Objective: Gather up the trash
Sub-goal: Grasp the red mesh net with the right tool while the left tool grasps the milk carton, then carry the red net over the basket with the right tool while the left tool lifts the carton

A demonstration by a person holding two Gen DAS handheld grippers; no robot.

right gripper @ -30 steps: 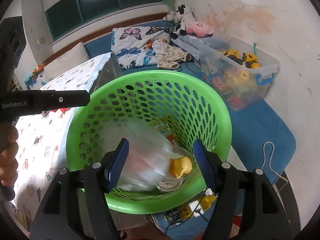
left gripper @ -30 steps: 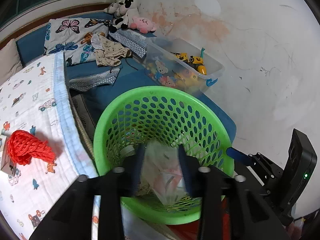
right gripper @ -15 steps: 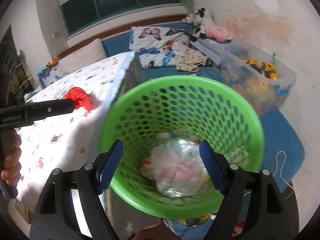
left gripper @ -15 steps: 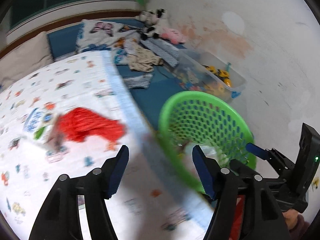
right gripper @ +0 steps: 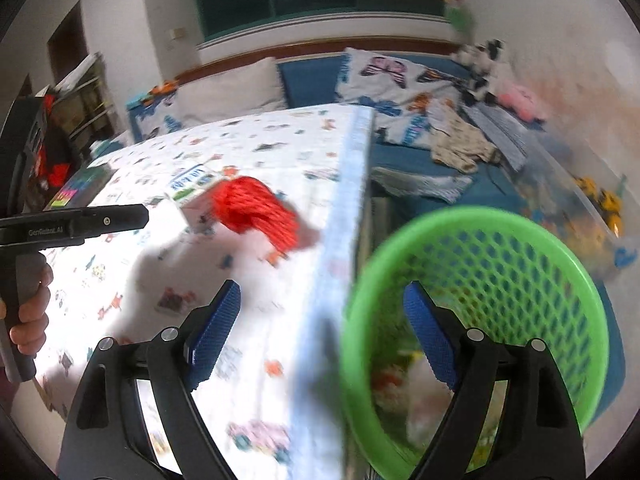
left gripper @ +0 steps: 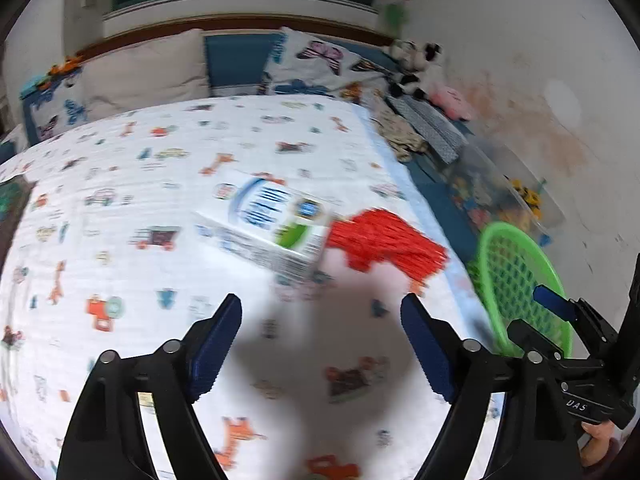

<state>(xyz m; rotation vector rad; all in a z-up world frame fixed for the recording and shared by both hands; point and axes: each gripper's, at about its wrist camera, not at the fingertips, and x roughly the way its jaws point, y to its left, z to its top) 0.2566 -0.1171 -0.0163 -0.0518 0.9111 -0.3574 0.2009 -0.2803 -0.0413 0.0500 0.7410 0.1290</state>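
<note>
Beneath our right gripper (right gripper: 322, 334), jaws just opened and empty, the green basket (right gripper: 532, 264) holds trash; ahead of our equally open left gripper (left gripper: 320, 344), a carton (left gripper: 272, 224) and red netting (left gripper: 384, 244) remain.

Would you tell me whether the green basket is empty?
Not empty: the green basket holds crumpled trash at its bottom, though blurred.

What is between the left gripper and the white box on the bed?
Only bare printed bedsheet, with a shadow; the left wrist view shows the open, empty left gripper short of the box.
</note>
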